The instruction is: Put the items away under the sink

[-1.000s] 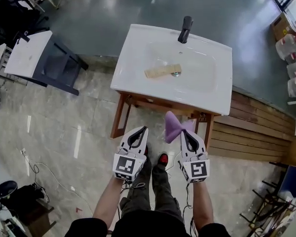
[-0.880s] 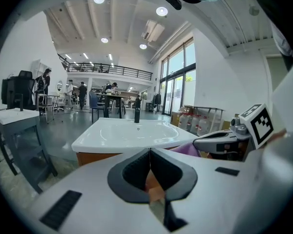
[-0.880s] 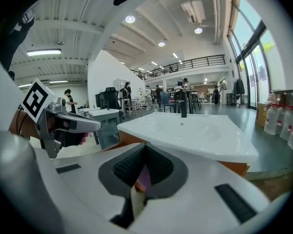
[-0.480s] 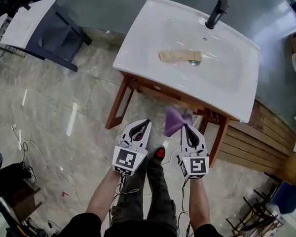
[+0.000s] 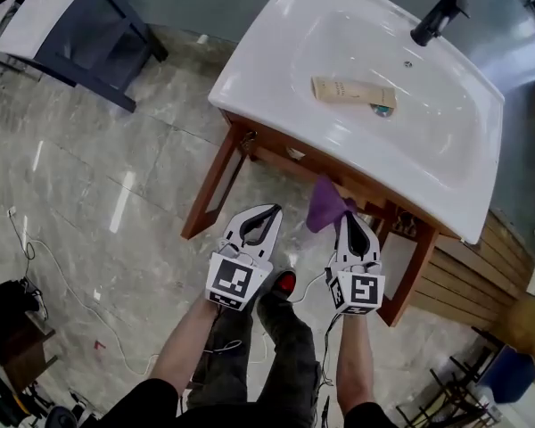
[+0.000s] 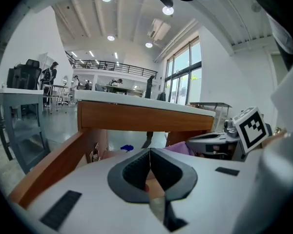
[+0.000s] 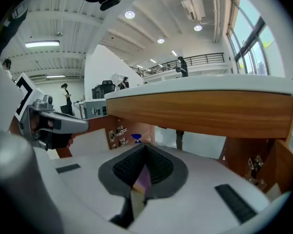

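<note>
A white sink [image 5: 276,69] with a black faucet [image 5: 439,16] rests on an open wooden stand [image 5: 216,181]. A tan tube [image 5: 352,90] lies in the basin by the drain. My right gripper [image 5: 349,218] is shut on a purple cloth [image 5: 325,205], which hangs just in front of the stand's front rail. A strip of that cloth [image 7: 143,178] shows between the closed jaws of my right gripper [image 7: 145,150], below the wooden rail [image 7: 205,108]. My left gripper [image 5: 266,216] is beside it on the left, shut, with nothing seen in it. The left gripper [image 6: 150,152] faces the rail [image 6: 136,118].
A dark grey desk with a white top [image 5: 71,16] stands at the upper left. Cables [image 5: 36,266] trail over the tiled floor on the left. Wooden slats [image 5: 455,279] lie right of the stand. Hinges [image 7: 118,133] show on the stand's inner side.
The sink has come nearer and turned in view. Both grippers have moved forward to the stand's front rail, the right one still holding the purple cloth.
</note>
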Motion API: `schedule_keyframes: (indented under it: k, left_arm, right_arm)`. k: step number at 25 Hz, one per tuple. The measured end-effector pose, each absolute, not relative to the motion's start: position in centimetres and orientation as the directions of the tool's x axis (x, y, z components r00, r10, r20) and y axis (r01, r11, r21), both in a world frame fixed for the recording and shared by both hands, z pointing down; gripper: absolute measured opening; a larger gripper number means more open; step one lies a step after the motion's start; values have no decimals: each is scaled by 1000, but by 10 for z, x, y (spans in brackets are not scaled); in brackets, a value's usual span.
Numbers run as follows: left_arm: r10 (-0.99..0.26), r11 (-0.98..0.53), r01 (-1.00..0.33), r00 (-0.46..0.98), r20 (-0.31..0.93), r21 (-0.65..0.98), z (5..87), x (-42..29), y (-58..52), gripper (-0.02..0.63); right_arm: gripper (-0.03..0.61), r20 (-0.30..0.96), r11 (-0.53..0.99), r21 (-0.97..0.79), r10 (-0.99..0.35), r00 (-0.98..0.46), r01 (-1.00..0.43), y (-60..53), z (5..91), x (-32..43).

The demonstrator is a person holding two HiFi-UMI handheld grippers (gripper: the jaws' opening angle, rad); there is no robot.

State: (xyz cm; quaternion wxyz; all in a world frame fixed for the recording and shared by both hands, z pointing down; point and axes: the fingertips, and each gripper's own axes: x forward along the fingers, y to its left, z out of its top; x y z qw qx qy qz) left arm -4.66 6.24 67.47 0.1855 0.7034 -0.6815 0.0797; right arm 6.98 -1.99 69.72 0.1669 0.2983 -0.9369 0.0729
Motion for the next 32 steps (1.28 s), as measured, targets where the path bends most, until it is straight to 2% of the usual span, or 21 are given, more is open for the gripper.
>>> schedule_keyframes:
  k: [24,32]
  left_arm:
    - [-945,-10,-992,50,323,125,772,-80,15,9]
    - [-945,1,-992,41,325,128,785,-85,17,9]
  right_arm:
    - [29,271,772,34,-619,-737,-635,-115,792,26]
    - [31,321,744,28,-640,-698,-668,-128,833,18]
